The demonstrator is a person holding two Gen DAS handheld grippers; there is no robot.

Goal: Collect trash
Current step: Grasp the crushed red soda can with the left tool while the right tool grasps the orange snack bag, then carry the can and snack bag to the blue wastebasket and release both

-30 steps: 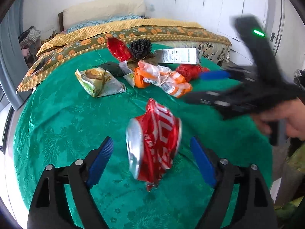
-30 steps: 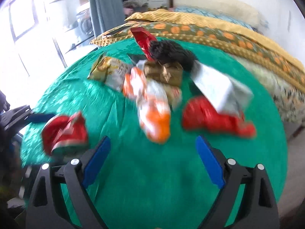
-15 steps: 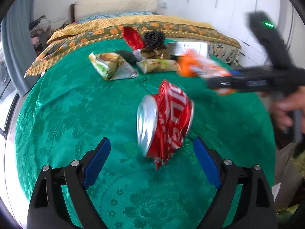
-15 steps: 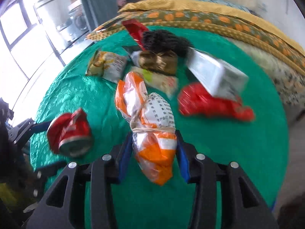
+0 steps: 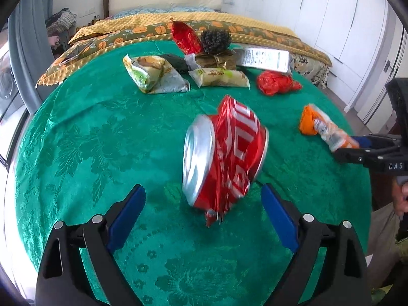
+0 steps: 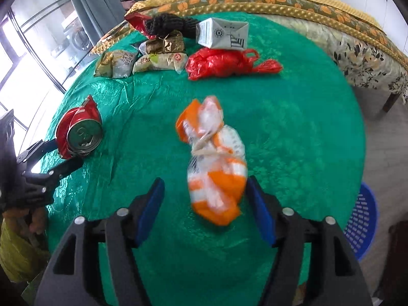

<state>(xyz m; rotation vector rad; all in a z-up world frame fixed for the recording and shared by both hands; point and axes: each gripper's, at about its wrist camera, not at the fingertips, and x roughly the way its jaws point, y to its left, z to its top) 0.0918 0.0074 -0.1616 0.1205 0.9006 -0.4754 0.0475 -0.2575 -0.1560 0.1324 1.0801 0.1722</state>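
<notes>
Green patterned cloth [image 5: 76,137] covers my round table, bed [image 5: 158,23] behind. My left claw [image 5: 202,215] spread around crushed can [image 5: 224,153]; right claw [image 6: 205,207] just opening, loose around orange wrapper [image 6: 214,160].

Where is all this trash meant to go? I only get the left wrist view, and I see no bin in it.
Observer: The right wrist view shows a blue basket on the floor beside the green table.
Operator: Is the other gripper squeezing that orange bag?
Observer: No. The right gripper has just been opening. The orange bag lies between its jaws, and there is a clear gap on the left side.
Operator: Anything new about the red can?
Observer: In that view the crushed can turns a silver end to the camera, with a dark opening in it.
</notes>
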